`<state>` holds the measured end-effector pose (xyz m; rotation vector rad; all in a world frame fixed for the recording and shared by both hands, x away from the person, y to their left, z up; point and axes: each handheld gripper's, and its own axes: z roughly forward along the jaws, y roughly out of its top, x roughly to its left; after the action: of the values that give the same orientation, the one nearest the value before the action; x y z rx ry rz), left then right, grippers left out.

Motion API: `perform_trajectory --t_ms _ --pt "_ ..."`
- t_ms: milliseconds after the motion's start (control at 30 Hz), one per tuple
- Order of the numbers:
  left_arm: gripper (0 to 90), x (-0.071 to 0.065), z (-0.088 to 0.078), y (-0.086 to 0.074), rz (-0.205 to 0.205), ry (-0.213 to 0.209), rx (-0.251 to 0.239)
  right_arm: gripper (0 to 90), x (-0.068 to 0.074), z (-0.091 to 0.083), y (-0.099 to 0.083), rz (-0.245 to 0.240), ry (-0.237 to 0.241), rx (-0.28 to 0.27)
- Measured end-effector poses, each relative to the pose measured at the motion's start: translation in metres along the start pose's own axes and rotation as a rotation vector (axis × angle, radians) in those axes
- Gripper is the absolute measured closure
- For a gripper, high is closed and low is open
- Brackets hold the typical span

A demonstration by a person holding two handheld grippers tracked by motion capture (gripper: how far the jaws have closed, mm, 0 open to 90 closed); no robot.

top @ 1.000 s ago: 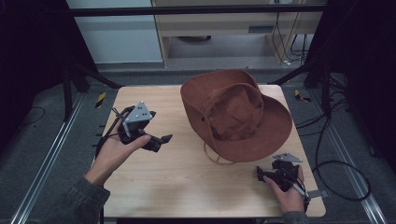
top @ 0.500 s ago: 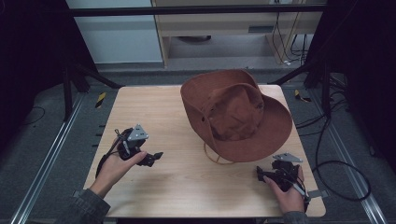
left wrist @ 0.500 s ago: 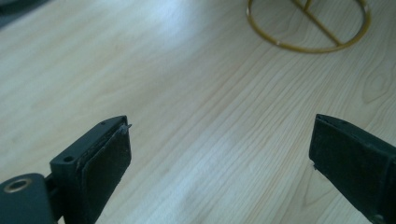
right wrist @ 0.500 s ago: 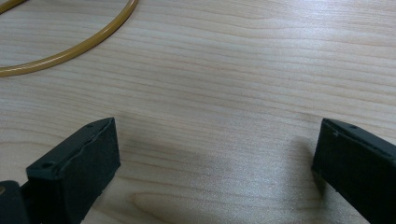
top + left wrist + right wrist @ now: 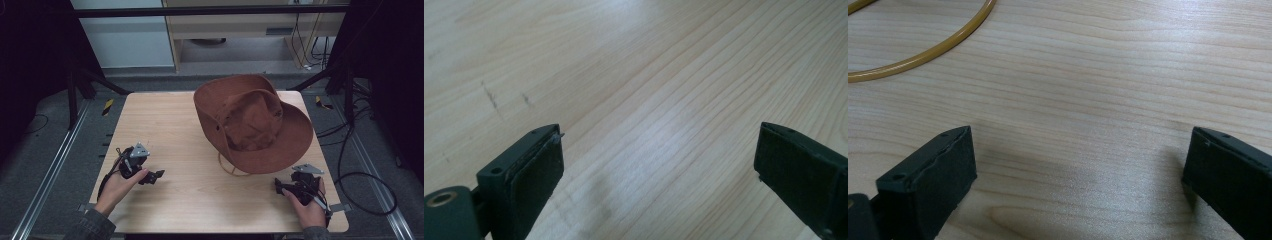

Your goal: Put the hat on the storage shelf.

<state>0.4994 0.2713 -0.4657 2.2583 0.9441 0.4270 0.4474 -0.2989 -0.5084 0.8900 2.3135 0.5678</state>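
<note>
A floppy brown suede-like hat (image 5: 252, 127) with a thin tan cord (image 5: 923, 50) sits on a pale wood-grain desk (image 5: 200, 200). Left tongs (image 5: 150, 176) and right tongs (image 5: 280, 186) both gape, released and empty.

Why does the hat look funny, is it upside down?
No, right way up. The hat sits with its dented crown on top and its wide brim spread over the table. Its cord loops out beneath.

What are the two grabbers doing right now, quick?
Left gripper: open, holding nothing, over the bare table.
Right gripper: open, holding nothing, near the hat's cord.
</note>
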Motion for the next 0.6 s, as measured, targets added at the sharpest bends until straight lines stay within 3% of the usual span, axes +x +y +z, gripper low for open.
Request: perform_trajectory --t_ms 433,600 --pt "5.0 0.015 0.005 -0.026 -0.065 0.029 0.002 0.7 0.000 0.000 0.000 -0.001 -0.001 -0.001" --pt "4.9 0.016 0.008 -0.030 -0.067 0.024 0.010 0.7 0.000 0.000 0.000 -0.001 -0.001 -0.001"
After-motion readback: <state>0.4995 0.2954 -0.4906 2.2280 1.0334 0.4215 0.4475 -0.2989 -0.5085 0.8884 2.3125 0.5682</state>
